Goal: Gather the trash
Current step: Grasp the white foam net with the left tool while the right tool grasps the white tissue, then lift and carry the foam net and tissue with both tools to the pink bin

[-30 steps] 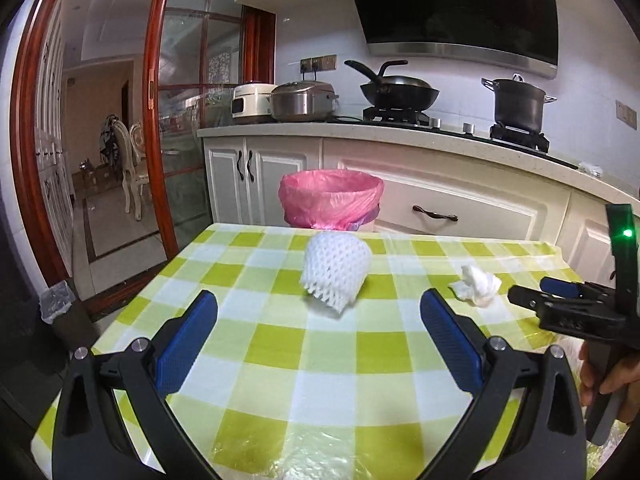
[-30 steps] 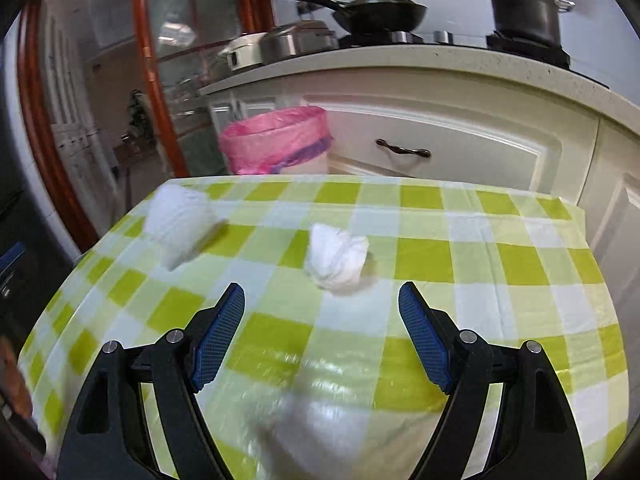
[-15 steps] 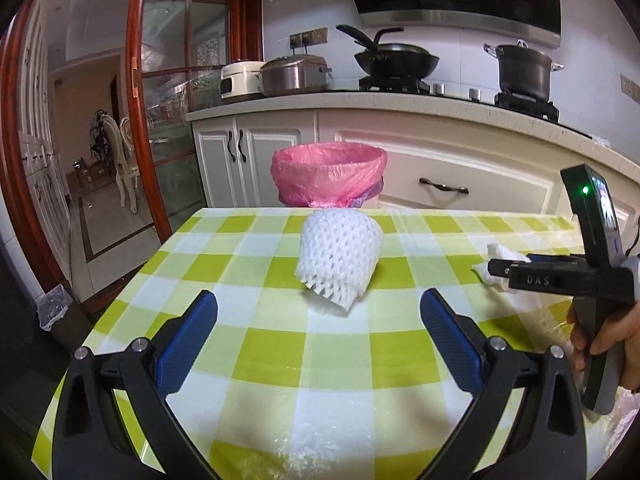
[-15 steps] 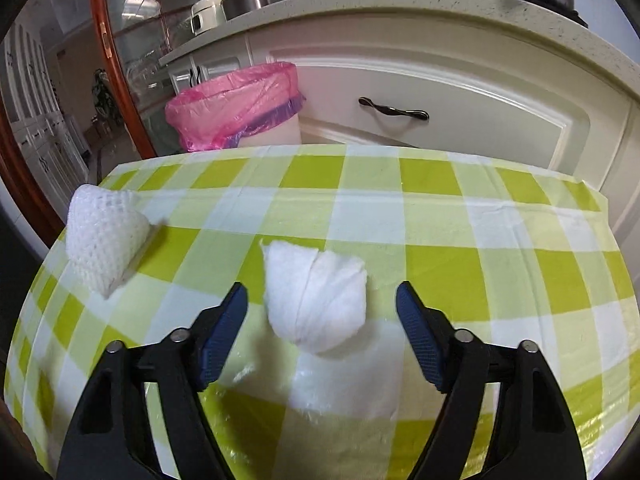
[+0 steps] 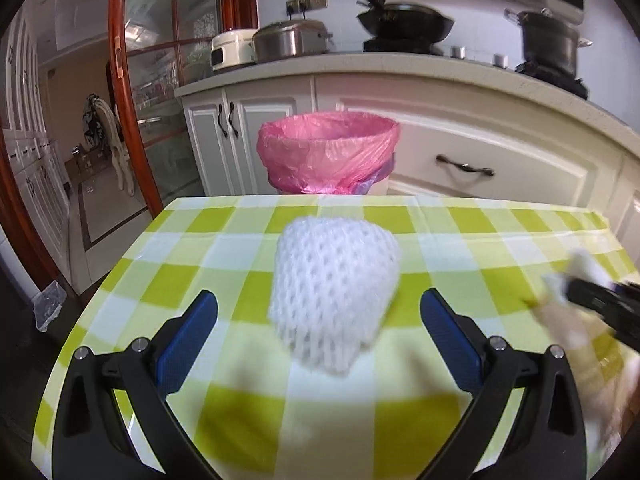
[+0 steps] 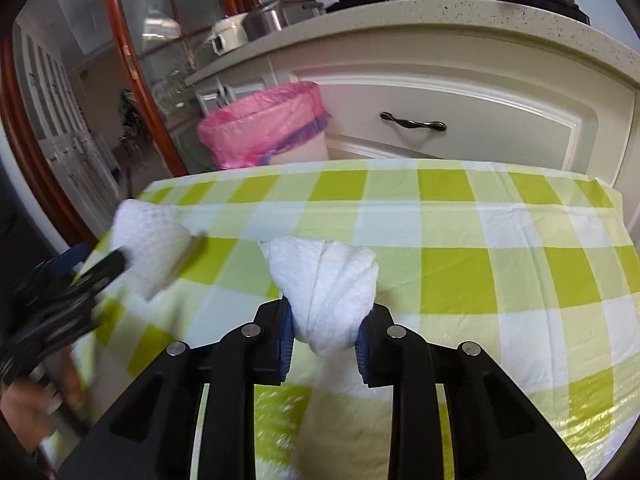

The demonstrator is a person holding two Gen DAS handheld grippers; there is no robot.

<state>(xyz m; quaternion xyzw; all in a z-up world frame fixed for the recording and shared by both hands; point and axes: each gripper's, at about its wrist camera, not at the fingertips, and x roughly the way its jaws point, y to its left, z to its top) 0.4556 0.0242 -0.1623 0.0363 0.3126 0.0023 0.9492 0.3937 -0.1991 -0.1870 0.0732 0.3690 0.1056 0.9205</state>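
Observation:
A white foam fruit net (image 5: 334, 292) lies on the green-checked tablecloth (image 5: 224, 432). My left gripper (image 5: 320, 332) is open, its blue pads either side of the net's near end, not touching it. My right gripper (image 6: 325, 334) is shut on a crumpled white tissue (image 6: 326, 284), low over the cloth. The net also shows in the right wrist view (image 6: 150, 246), with the left gripper (image 6: 60, 280) beside it. The right gripper (image 5: 600, 304) shows blurred at the right edge of the left wrist view. A bin with a pink bag (image 5: 328, 152) stands behind the table's far edge.
White kitchen cabinets (image 5: 500, 160) and a counter with pots (image 5: 548, 40) run behind the table. A red-framed glass door (image 5: 128, 92) stands at the left. The bin also shows in the right wrist view (image 6: 264, 124).
My right gripper has moved forward and closed on the tissue. My left gripper has moved forward, so the foam net now lies between its open fingers.

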